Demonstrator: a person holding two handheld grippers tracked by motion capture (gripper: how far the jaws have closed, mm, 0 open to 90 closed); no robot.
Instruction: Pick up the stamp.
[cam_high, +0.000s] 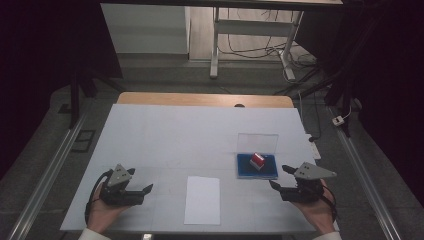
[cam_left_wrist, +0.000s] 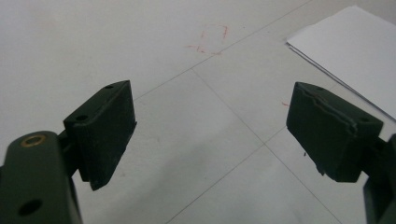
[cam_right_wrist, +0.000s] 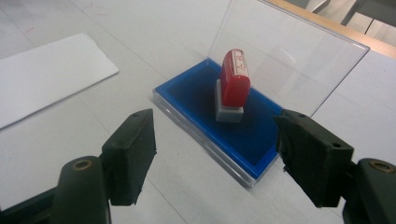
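Right gripper (cam_right_wrist: 215, 154): jaws spread wide, nothing between them, aimed at the stamp.
Stamp (cam_right_wrist: 233, 86): just ahead of the gripper, standing upright on its grey base in the blue ink pad (cam_right_wrist: 205, 100).
Clear lid (cam_right_wrist: 289, 60): hinged up behind the stamp, beyond the gripper's reach line.
Handling: looks light, rigid, smooth plastic; likely tips easily.
Hold: pinch the red body's flat sides, mid-height.
Left gripper (cam_left_wrist: 210, 135): spread, empty, over bare bench (cam_left_wrist: 93, 46).
Paper sheet (cam_high: 202, 199): lying between the grippers.

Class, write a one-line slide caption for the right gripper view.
Open right gripper faces a red stamp standing on a blue ink pad.
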